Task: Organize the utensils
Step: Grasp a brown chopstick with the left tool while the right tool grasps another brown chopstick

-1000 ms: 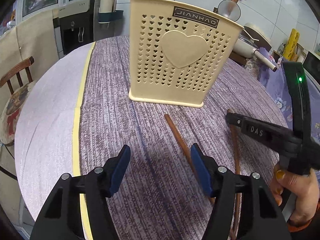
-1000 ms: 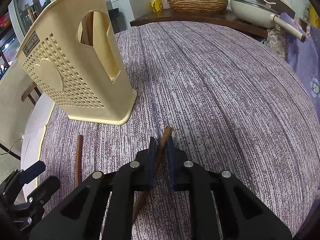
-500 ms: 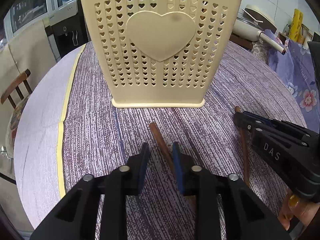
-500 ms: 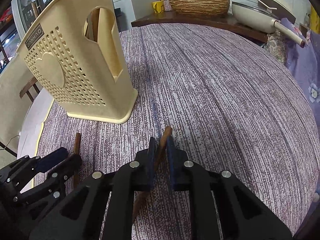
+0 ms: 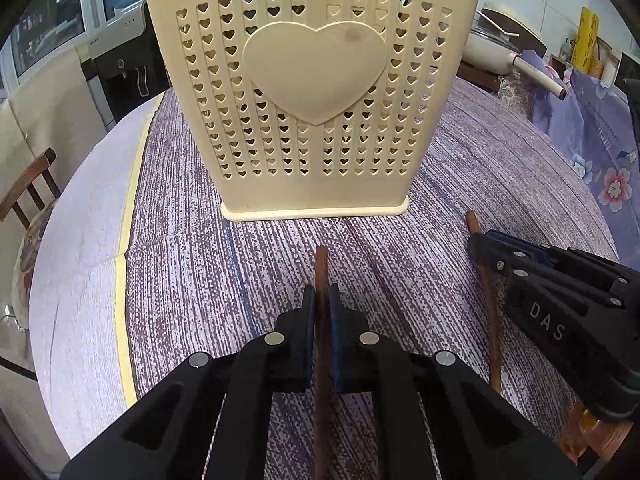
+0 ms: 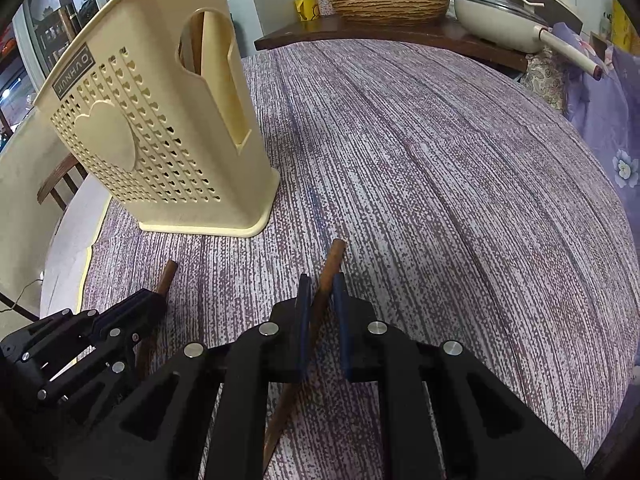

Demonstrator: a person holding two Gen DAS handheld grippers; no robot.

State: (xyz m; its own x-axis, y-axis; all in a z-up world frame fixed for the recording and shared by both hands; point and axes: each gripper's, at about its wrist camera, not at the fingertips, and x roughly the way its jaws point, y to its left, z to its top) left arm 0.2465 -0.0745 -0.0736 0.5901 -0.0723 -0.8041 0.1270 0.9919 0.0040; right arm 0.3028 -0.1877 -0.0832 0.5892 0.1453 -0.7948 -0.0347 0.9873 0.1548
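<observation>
A cream utensil holder (image 5: 316, 92) with heart-shaped holes stands upright on the purple tablecloth; it also shows in the right wrist view (image 6: 160, 128), with wooden handles inside. My left gripper (image 5: 322, 296) is shut on a brown wooden chopstick (image 5: 321, 268) whose tip points at the holder. My right gripper (image 6: 321, 284) is shut on a second wooden chopstick (image 6: 333, 258), to the right of the first. In the left wrist view the right gripper (image 5: 480, 244) holds that chopstick (image 5: 492, 320). In the right wrist view the left gripper (image 6: 156, 300) grips its chopstick (image 6: 167, 276).
The round table (image 6: 440, 152) carries a striped purple cloth with a yellow edge strip (image 5: 128, 216) at left. A wooden chair (image 5: 28, 188) stands left. A woven basket (image 6: 388, 0), a yellow cup (image 6: 306, 8) and a white pan (image 6: 508, 20) sit on a far shelf.
My left gripper moved forward over the left chopstick and closed on it. The right gripper stayed shut on its chopstick and hardly moved.
</observation>
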